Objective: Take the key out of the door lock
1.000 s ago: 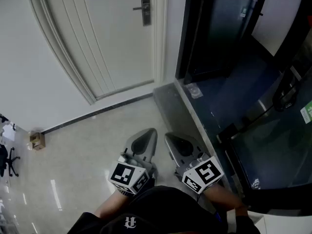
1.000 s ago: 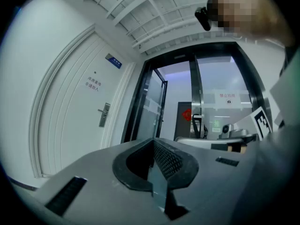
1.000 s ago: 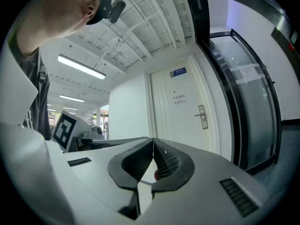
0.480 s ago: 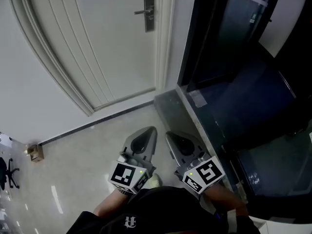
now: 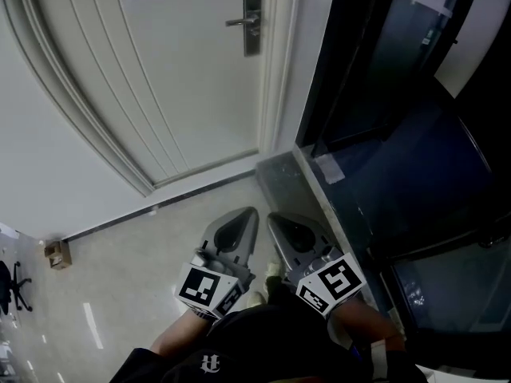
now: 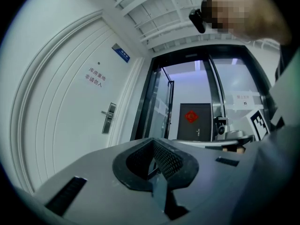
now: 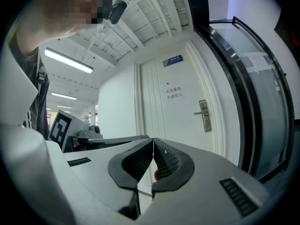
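Observation:
A white door (image 5: 184, 78) stands ahead, with a metal lock plate and lever handle (image 5: 251, 21) near its right edge. The same lock (image 6: 108, 117) shows far off in the left gripper view, and the lock (image 7: 204, 115) is just as far in the right gripper view. Any key in it is too small to make out. My left gripper (image 5: 243, 214) and right gripper (image 5: 275, 218) are held side by side low in the head view, well short of the door. Both are shut with nothing between them: left gripper (image 6: 152, 142), right gripper (image 7: 153, 139).
A dark glass partition (image 5: 383, 94) with a grey sill (image 5: 287, 182) runs along the right. A small cardboard box (image 5: 56, 254) sits by the wall at left, with an office chair (image 5: 9, 278) at the frame edge. A dark door with a red ornament (image 6: 193, 121) lies beyond the glass.
The head view has swung, so the door lock sits lower and further right in the picture. Both grippers keep their place low in the view, still shut.

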Motion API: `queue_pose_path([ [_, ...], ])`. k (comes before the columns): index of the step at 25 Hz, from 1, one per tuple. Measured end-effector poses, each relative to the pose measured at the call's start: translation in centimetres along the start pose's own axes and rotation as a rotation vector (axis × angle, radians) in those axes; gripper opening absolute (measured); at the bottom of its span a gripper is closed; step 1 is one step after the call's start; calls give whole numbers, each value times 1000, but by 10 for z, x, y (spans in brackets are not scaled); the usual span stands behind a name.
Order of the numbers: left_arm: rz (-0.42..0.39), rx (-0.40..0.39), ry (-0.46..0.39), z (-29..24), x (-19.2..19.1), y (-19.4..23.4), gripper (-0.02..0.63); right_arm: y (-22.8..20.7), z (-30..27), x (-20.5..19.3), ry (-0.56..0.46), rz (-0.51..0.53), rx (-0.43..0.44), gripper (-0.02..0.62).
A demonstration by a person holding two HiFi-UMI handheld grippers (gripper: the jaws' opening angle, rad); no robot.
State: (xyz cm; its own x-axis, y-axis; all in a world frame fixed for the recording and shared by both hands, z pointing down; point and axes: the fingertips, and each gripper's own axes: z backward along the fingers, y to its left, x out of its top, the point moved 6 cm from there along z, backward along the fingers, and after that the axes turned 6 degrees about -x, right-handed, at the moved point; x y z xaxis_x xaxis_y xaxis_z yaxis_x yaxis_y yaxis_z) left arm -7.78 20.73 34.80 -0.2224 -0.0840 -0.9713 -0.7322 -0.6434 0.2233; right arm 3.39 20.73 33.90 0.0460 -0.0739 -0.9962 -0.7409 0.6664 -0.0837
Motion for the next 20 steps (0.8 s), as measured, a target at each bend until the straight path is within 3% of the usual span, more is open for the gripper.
queue_pose_path([
  [8, -28, 52, 4, -56, -1, 53, 8, -53, -67, -3, -10, -7, 61, 15],
  [20, -43, 134, -20, -172, 24, 142, 8, -161, -181, 31, -33, 19, 136, 15],
])
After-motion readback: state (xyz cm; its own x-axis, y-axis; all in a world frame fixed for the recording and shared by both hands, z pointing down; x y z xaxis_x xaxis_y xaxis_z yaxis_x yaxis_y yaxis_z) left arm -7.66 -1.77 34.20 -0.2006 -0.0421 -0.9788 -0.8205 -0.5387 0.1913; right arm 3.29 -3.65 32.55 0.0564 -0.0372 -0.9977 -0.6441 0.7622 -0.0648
